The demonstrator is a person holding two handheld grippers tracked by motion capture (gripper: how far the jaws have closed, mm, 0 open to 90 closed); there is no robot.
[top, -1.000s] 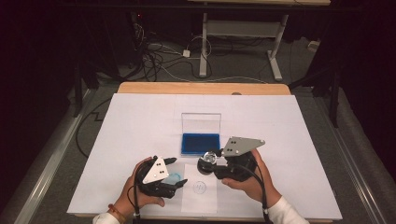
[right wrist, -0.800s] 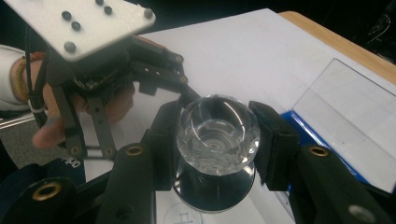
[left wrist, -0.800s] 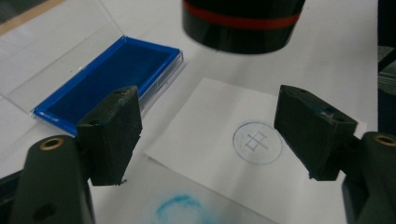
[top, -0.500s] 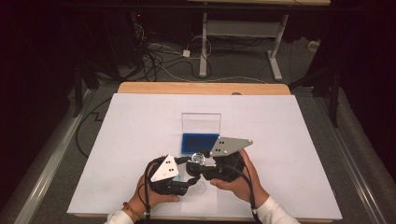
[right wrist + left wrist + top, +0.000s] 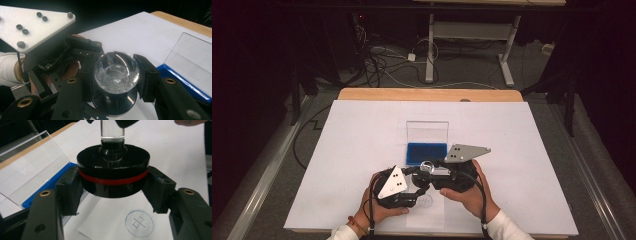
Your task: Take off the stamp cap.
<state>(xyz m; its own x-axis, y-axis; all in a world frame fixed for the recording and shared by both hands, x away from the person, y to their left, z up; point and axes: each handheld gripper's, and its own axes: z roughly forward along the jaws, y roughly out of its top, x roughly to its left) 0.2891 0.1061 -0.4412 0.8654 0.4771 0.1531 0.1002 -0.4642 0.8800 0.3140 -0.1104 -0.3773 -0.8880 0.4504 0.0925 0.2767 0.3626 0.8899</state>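
Observation:
A round stamp [image 5: 428,168] with a black base [image 5: 112,175] ringed in red and a clear faceted knob [image 5: 116,72] hangs just above the table near its front edge. My left gripper [image 5: 422,180] comes in from the left. Its jaws have just been closing on the black base, and both pads [image 5: 71,192] now press its sides. My right gripper [image 5: 432,169] reaches in from the right, shut on the clear knob, with a pad [image 5: 146,75] on each side. Under the stamp lies a paper slip [image 5: 115,220] bearing a round blue print [image 5: 138,222].
A blue ink pad [image 5: 427,152] sits in its case just behind the stamp, the clear lid [image 5: 427,132] standing upright at the back. The white table cover [image 5: 362,145] spreads wide on both sides. Cables and a desk frame lie on the floor beyond the far edge.
Both hands have come together near the front edge. The left gripper's jaws, open a second ago, have closed on the stamp's base while the right gripper kept hold of the knob.

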